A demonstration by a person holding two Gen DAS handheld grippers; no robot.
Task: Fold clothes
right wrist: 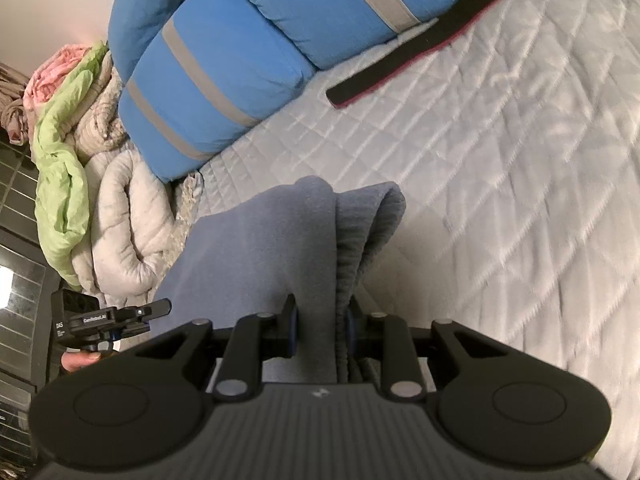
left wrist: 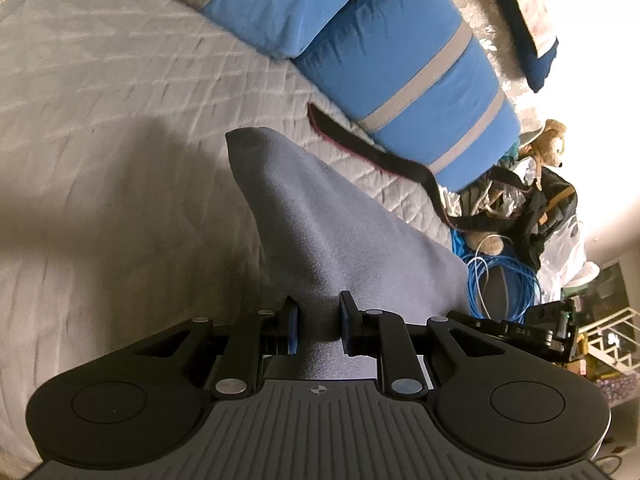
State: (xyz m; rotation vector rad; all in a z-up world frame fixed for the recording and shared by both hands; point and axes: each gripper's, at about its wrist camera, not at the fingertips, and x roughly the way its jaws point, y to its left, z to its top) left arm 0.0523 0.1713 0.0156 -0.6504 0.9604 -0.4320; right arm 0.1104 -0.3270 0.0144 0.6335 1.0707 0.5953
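Note:
A grey-blue fleece garment point(left wrist: 320, 232) hangs lifted above the quilted bed. My left gripper point(left wrist: 319, 326) is shut on one edge of it, the cloth bunched between the pads and rising to a point. In the right wrist view the same garment point(right wrist: 256, 248) shows a ribbed, elastic edge point(right wrist: 352, 248) folded over, and my right gripper point(right wrist: 321, 330) is shut on that part. The left gripper's body point(right wrist: 108, 320), with a hand under it, shows at the left of the right wrist view.
The white quilted bed cover point(left wrist: 100, 120) lies below. Blue pillows with grey stripes point(left wrist: 400, 48) sit at the head, a black strap point(left wrist: 380, 152) beside them. Past the bed edge are a blue cable coil point(left wrist: 500, 284), a plush bear point(left wrist: 548, 140), bags, and rumpled bedding point(right wrist: 80, 160).

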